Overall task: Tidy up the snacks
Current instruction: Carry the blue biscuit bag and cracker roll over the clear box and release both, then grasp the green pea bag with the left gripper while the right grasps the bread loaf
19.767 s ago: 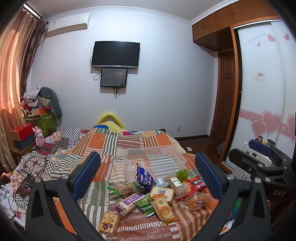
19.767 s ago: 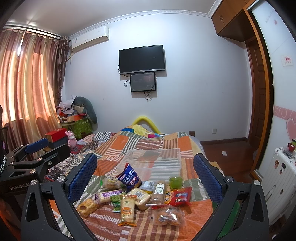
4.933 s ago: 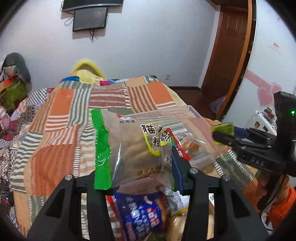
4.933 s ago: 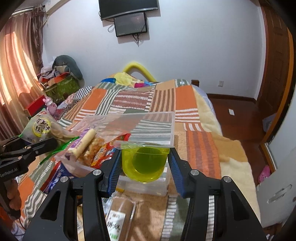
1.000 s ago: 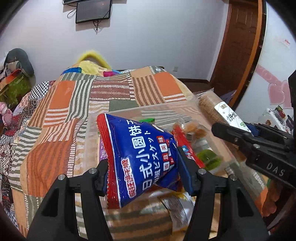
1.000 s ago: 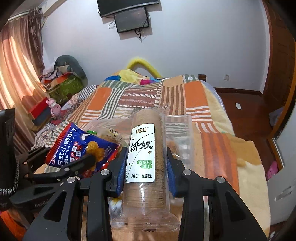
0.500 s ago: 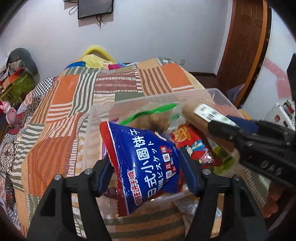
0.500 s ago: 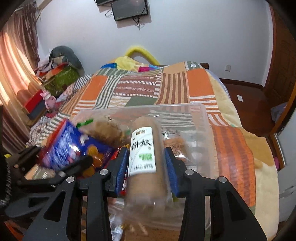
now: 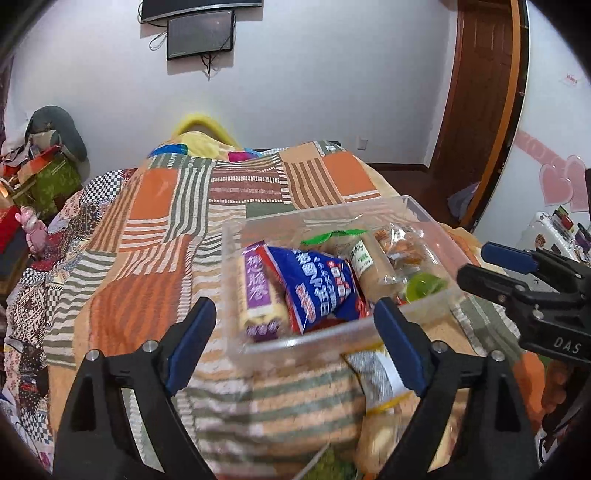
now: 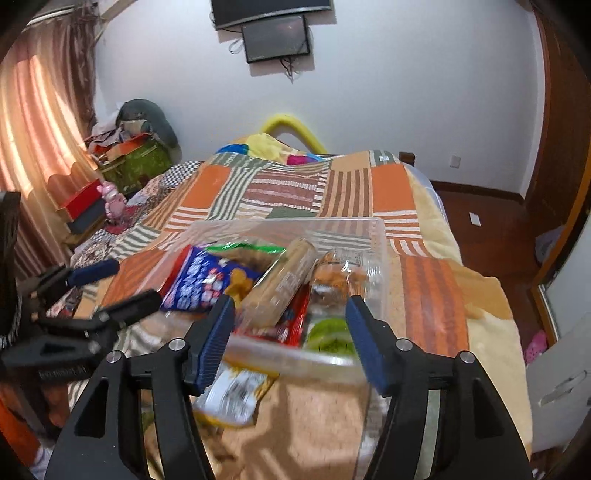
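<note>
Where a wall screen (image 9: pixel 200 34) hangs, a patchwork quilt (image 9: pixel 155 206) covers the bed.

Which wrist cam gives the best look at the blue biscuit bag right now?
Left wrist: the blue biscuit bag lies sharp in the clear bin, printed face towards the camera, unobstructed. In the right wrist view the bag sits off to the left, blurred, with the wrapped biscuit roll covering its right edge.

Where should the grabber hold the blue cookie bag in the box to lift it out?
Probably from above, across the blue bag's raised upper edge. It lies tilted on top of the other snacks inside the clear box, so its walls block any sideways approach.
</note>
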Motion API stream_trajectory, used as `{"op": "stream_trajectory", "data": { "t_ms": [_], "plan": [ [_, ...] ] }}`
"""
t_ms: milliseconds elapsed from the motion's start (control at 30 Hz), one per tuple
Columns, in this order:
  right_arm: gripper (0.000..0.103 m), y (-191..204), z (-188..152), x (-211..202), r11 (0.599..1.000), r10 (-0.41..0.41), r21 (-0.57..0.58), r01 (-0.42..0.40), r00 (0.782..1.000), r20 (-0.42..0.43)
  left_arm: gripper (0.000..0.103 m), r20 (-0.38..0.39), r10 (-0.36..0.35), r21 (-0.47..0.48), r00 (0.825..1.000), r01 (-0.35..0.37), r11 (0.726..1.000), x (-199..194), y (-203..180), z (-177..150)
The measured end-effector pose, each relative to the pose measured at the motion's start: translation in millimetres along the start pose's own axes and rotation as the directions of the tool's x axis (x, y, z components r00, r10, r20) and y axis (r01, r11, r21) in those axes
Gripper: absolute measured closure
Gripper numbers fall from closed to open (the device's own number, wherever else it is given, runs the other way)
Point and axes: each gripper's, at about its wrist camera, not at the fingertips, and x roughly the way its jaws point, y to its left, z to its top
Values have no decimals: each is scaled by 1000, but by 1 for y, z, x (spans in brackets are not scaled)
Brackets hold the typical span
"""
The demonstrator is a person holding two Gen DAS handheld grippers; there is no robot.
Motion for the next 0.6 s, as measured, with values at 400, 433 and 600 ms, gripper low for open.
{"op": "stream_trajectory", "data": {
  "t_ms": [400, 433, 600],
  "plan": [
    [37, 27, -54, -8, 994, 112, -8, -113, 990, -82, 11, -79, -8, -14, 997, 7, 1000, -30, 21, -61],
    [37, 31, -59, -4, 993, 118, -15, -121, 988, -101, 11, -97, -10, -14, 995, 9, 1000, -30, 23, -68],
    [37, 44, -77, 7, 988, 138, -41, -147, 976, -171, 11, -168, -7, -20, 986, 3, 1000, -25, 31, -100]
  ]
}}
